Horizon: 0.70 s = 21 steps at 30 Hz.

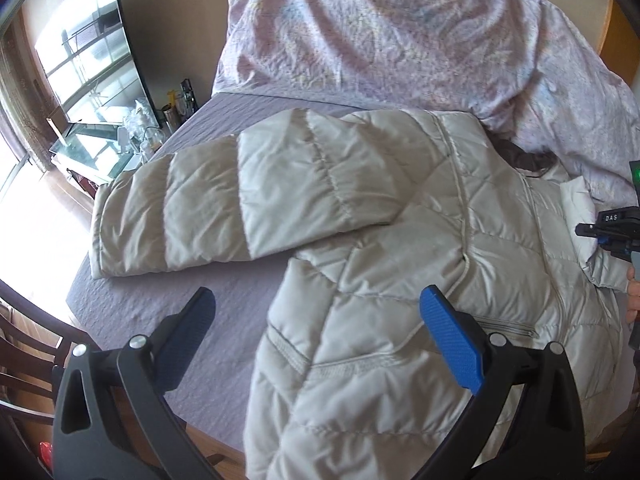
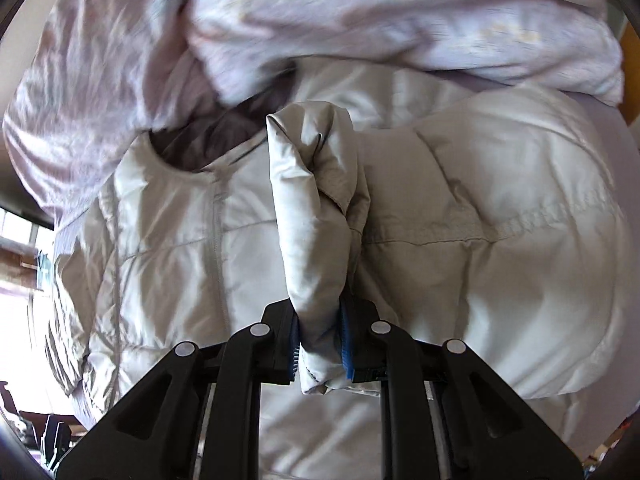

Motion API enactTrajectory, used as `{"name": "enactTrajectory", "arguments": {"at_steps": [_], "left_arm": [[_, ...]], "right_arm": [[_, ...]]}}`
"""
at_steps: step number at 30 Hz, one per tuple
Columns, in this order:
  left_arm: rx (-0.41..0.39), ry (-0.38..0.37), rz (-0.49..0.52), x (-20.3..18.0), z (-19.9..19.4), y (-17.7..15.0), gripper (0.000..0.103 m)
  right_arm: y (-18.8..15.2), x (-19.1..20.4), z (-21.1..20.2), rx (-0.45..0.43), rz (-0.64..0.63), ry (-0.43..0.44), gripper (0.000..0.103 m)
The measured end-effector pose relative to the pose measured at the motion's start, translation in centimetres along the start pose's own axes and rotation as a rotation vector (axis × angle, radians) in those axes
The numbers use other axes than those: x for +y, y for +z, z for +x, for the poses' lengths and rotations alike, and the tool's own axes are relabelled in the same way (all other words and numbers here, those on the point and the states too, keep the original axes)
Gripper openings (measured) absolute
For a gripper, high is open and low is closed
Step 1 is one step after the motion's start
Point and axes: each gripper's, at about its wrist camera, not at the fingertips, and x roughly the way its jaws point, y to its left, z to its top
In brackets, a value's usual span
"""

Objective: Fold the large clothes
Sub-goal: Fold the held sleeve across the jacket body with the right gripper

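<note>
Quilted beige jacket (image 1: 400, 248), spread flat, one sleeve outstretched

the jacket (image 1: 360, 208) is pale cream-grey with diamond quilting on the body, banded stitching on the sleeve, and a dark brown lining at the collar. the bed sheet (image 1: 192, 308) is plain lilac. the duvet (image 1: 380, 32) is pale pink with a faint mottled print. each gripper (image 1: 316, 320) is black with blue pads.

Likely a home bedroom; bed (image 1: 168, 304); rumpled duvet (image 1: 380, 40).
</note>
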Motion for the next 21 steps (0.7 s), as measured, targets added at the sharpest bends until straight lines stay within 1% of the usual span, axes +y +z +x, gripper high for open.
{"name": "enactTrajectory", "arguments": {"at_steps": [5, 11, 14, 16, 18, 20, 21], "left_arm": [[0.001, 0.007, -0.008, 1.1, 0.4, 0.5, 0.101], [0.005, 0.011, -0.019, 2.2, 0.9, 1.1, 0.101], [0.007, 0.012, -0.02, 2.5, 1.2, 1.2, 0.101], [0.008, 0.015, -0.021, 2.8, 1.4, 1.3, 0.101], [0.011, 0.018, -0.024, 3.2, 1.6, 1.4, 0.101], [0.014, 0.023, -0.027, 3.7, 1.9, 1.5, 0.101], [0.014, 0.027, -0.028, 3.9, 2.0, 1.7, 0.101]], "right_arm": [[0.1, 4.3, 1.2, 0.013, -0.049, 0.033, 0.017], [0.0, 7.5, 1.7, 0.032, -0.093, 0.039, 0.018], [0.1, 8.1, 1.9, 0.05, -0.115, 0.05, 0.031], [0.4, 8.2, 1.7, 0.03, -0.113, 0.077, 0.048], [0.9, 7.6, 0.1, -0.033, -0.101, 0.098, 0.055], [1.4, 6.9, -0.8, -0.075, -0.075, 0.092, 0.055], [1.9, 6.8, -0.5, -0.077, -0.064, 0.079, 0.055]]}}
